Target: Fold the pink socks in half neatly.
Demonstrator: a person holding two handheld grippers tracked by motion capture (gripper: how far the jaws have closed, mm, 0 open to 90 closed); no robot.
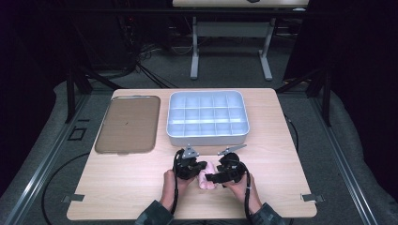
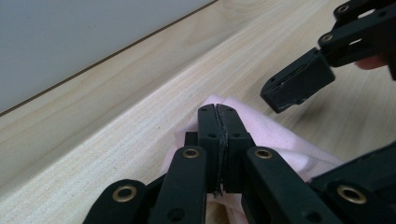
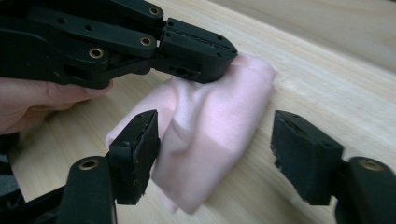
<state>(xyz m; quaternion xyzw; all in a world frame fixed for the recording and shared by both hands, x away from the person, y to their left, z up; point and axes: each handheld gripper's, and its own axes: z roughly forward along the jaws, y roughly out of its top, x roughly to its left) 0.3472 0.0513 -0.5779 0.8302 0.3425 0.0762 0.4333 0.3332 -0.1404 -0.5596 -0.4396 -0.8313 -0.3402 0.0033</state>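
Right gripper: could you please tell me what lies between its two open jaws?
In the right gripper view, the folded pink cloth lies on the wooden table between the right gripper's open jaws; the left gripper pinches its far end.

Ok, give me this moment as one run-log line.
left gripper: shut on pink cloth | right gripper: open, jaws astride cloth | cloth: bunched on table | divided tray: untouched

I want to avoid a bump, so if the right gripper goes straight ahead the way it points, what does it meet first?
Most likely the pink cloth, lying between the open right gripper jaws. Just beyond, the left gripper is shut on the cloth's far end; depth is hard to judge.
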